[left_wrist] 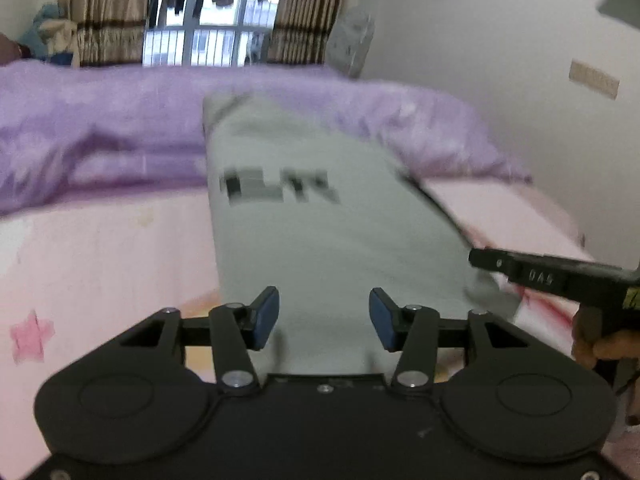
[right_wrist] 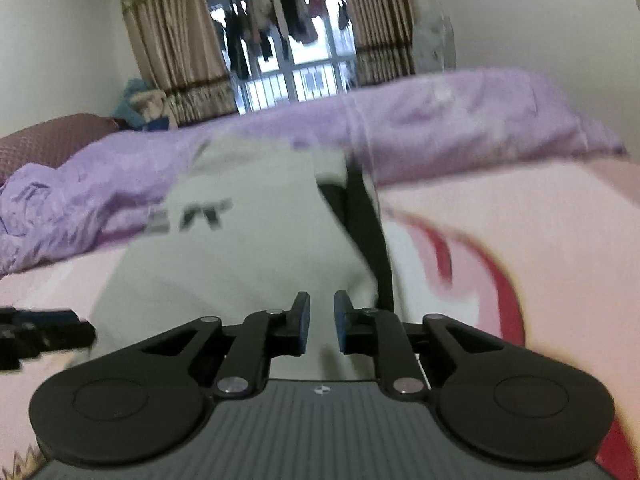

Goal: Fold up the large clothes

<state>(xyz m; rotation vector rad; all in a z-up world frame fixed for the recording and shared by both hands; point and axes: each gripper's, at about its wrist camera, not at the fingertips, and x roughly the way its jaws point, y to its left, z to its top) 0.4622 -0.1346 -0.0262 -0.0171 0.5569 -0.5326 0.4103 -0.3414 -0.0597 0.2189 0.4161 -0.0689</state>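
Currently | grey garment: long strip on bed, far end at purple quilt | left tool: wide apart, empty | right tool: narrowly parted, empty | advice: pinch both near corners evenly, carry toward quilt.

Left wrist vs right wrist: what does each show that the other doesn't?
Only the left wrist view shows a pink star on the sheet and the person's hand on the right gripper's handle. Only the right wrist view shows a maroon pillow and a red curved print. Both show the grey shirt, purple blanket, curtains, and open jaws on the left gripper and right gripper.
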